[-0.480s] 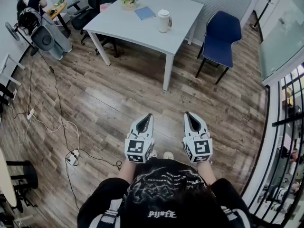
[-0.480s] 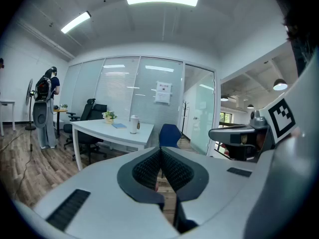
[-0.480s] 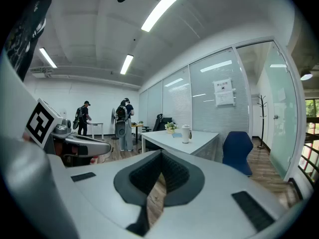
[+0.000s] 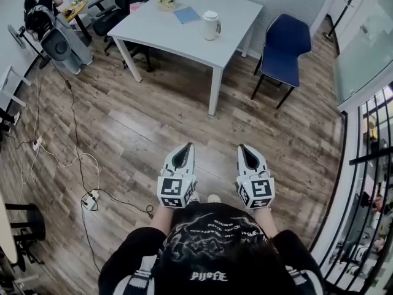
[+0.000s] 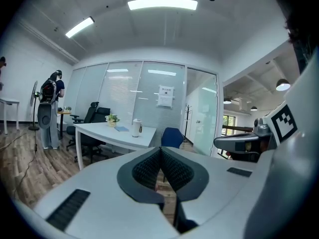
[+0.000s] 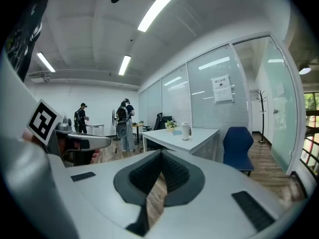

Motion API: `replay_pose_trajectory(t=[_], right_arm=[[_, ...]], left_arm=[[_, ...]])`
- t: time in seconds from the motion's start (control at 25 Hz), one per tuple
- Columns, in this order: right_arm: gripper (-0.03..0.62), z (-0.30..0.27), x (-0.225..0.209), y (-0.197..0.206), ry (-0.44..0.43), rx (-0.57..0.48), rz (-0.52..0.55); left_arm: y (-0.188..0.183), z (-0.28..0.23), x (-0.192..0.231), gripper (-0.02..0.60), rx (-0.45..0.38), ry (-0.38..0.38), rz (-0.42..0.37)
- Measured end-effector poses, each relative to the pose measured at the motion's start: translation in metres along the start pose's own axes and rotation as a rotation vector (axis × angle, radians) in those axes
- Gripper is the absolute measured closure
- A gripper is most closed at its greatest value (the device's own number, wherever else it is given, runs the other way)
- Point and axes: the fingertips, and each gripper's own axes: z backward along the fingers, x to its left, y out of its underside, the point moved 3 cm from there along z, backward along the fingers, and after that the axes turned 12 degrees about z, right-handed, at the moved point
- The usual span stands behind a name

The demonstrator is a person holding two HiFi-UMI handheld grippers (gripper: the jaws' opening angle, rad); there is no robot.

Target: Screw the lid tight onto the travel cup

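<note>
Both closed and empty: left hand-held gripper [image 4: 188,146], right hand-held gripper [image 4: 242,147], well apart from cup [image 4: 211,26]
Arriving shut could knock it over

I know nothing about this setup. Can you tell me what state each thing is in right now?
travel cup: upright on the white table, lid on top, untouched.
left gripper: shut, empty, far from the cup.
right gripper: shut, empty, beside the left one.
blue chair: upright, unoccupied, beside the table.
notebook: lying flat, closed.
</note>
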Motion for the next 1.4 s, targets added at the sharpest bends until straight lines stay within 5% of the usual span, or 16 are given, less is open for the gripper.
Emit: replay_pose_trajectory(t=[0.16,0.2,0.28,0.52,0.88,1.12,1.4], right_arm=[[0.585,-0.002,-0.006,0.003,-0.012,-0.005,-0.044],[0.539,-0.004,-0.006,0.003,-0.024,-0.008,-0.049],[0.403,-0.006,-0.004,0.001,-0.054,-0.020,-0.057],[0.283,-0.018,0.010,-0.001,-0.108,-0.010,-0.015],[0.166,-0.046,0.024,-0.008,-0.078,-0.049,-0.003],[0.161,-0.070,0.025,-0.012,-0.109,-0.048,-0.001],[0.175,-0.125,-0.026,-0.015,-0.154,-0.053,-0.007]], left_arm=[[0.000,-0.005,-0.002,0.557,0.009,0.029,0.036],[0.000,-0.006,-0.003,0.544,0.012,0.039,0.040],[0.001,-0.007,-0.003,0.439,0.014,0.073,0.050],[0.001,-0.007,0.001,0.234,0.008,0.139,0.060],[-0.007,-0.009,0.025,0.227,0.000,0.172,-0.019],[-0.009,-0.029,0.034,0.227,0.018,0.191,-0.003],[-0.018,-0.095,0.039,0.275,0.070,0.147,-0.023]])
